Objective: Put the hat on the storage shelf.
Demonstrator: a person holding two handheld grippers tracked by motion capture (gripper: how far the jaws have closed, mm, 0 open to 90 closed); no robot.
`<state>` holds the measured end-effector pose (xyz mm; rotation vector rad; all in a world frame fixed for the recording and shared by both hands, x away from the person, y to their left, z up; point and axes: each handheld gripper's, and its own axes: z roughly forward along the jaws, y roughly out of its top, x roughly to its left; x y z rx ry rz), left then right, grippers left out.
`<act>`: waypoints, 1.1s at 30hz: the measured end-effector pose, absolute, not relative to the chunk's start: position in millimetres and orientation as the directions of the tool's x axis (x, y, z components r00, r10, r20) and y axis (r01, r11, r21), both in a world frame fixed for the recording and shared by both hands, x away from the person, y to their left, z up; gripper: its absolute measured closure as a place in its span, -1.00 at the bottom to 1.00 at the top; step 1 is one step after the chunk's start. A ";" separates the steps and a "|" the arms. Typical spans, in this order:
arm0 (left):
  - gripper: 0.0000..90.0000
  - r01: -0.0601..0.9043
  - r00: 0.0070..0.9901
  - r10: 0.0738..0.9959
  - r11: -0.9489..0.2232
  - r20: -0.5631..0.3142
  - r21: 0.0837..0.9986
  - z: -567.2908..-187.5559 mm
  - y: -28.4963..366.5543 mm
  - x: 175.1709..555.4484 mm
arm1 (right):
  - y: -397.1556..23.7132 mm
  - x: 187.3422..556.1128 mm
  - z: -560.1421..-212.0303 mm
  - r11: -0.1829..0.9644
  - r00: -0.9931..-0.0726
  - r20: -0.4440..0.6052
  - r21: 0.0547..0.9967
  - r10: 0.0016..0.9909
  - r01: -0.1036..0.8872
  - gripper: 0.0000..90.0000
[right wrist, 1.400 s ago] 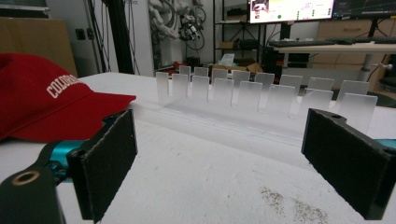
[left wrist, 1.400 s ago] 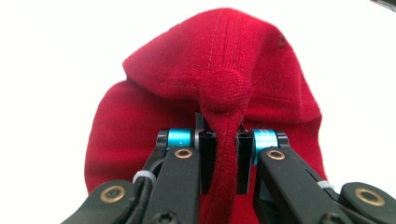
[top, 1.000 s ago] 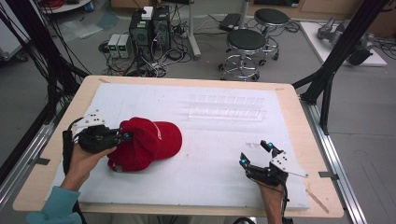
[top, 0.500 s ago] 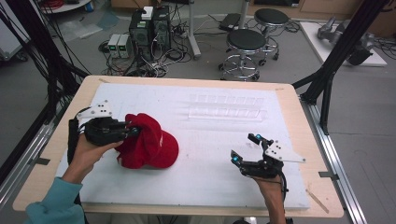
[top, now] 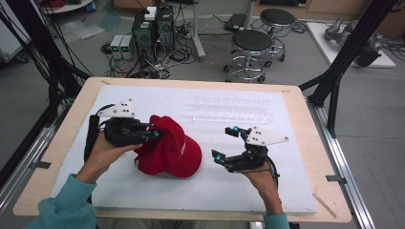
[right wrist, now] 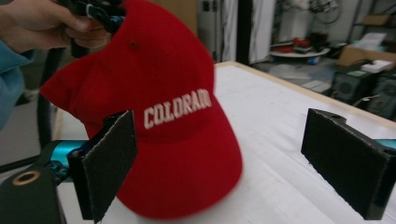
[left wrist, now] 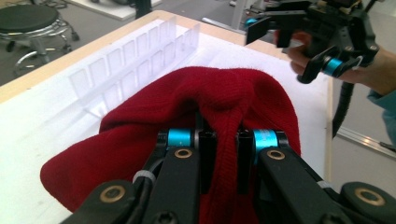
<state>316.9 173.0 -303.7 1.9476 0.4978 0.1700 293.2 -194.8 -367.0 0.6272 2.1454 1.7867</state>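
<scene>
A red cap [top: 169, 151] with white "COLORADO" lettering [right wrist: 177, 109] rests on the white mat, its brim toward the person. My left gripper [top: 154, 133] is shut on a fold of the cap's crown [left wrist: 224, 140], pinching the red fabric and lifting it slightly. The cap [left wrist: 196, 98] bulges beyond those jaws. My right gripper [top: 224, 143] stands open just right of the cap, jaws spread wide. In the right gripper view the cap sits between and beyond its two black pads [right wrist: 109, 163], which do not touch it. That gripper [left wrist: 299, 51] also appears beyond the cap in the left gripper view.
A clear plastic divider rack [top: 234, 109] lies on the mat behind the cap. The white mat [top: 296, 191] covers a wooden table [top: 310, 114]. Stools [top: 253, 45] and computer boxes [top: 153, 28] stand on the floor beyond the far edge.
The left gripper has dragged the cap rightward and raised its crown. The right gripper has moved left and forward toward the cap, staying open.
</scene>
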 end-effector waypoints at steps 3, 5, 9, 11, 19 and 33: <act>0.89 0.264 0.909 0.402 -0.352 -0.110 0.898 -304.5 166.0 317.0 | -180.8 300.3 -363.2 0.157 -0.891 0.072 0.975 0.448 0.158 -0.79; 0.89 0.263 0.913 0.393 -0.360 -0.110 0.895 -305.1 162.6 317.0 | -169.5 306.1 -360.2 0.171 -0.904 0.079 0.972 0.419 0.164 -0.79; 0.89 0.258 0.919 0.379 -0.371 -0.108 0.892 -307.1 153.8 316.6 | -159.6 310.7 -358.0 0.193 -0.915 0.083 0.966 0.395 0.171 -0.79; 0.89 0.253 0.923 0.371 -0.374 -0.106 0.892 -307.7 150.7 316.8 | -154.2 312.5 -356.9 0.200 -0.919 0.079 0.966 0.386 0.167 -0.79; 0.89 0.236 0.937 0.333 -0.372 -0.109 0.898 -306.1 140.0 316.5 | -143.8 316.2 -354.6 0.220 -0.932 0.081 0.961 0.353 0.167 -0.68; 0.89 0.204 0.957 0.270 -0.380 -0.103 0.902 -303.6 130.0 314.1 | -134.3 318.3 -355.6 0.234 -0.968 0.087 0.962 0.233 0.143 -0.43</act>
